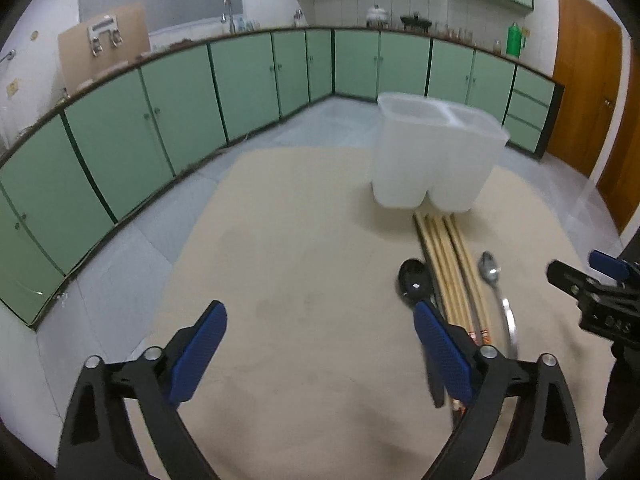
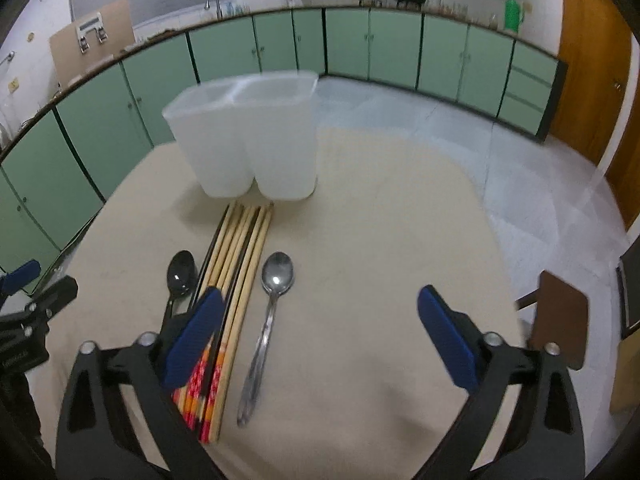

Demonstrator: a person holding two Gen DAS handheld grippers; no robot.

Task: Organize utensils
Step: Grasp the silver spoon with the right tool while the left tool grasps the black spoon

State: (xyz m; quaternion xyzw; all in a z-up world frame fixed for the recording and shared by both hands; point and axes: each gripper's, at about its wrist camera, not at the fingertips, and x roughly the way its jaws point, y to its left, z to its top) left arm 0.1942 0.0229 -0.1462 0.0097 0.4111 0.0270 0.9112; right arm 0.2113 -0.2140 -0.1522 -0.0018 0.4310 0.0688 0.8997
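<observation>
While the left wrist view is looking steeply down over the beige round table, the left hand-held gripper is hovering with its blue-padded jaws standing wide and nothing between them. The utensils are lying ahead and to its right: a glossy black plastic spoon, a bundle of pale wooden chopsticks and a shiny steel spoon, all running lengthwise away from the camera toward the translucent white two-compartment plastic holder standing upright at their far ends. The black spoon's handle is passing under the right-hand pad.

In the right wrist view, the right hand-held gripper is likewise angling downward, jaws wide and empty. The steel spoon is lying between the jaws, nearer the left-hand pad, with its bowl toward the holder; the chopsticks and black spoon are sitting just beyond that pad. The right one looks better placed for the steel spoon, and the left for the black spoon.
</observation>
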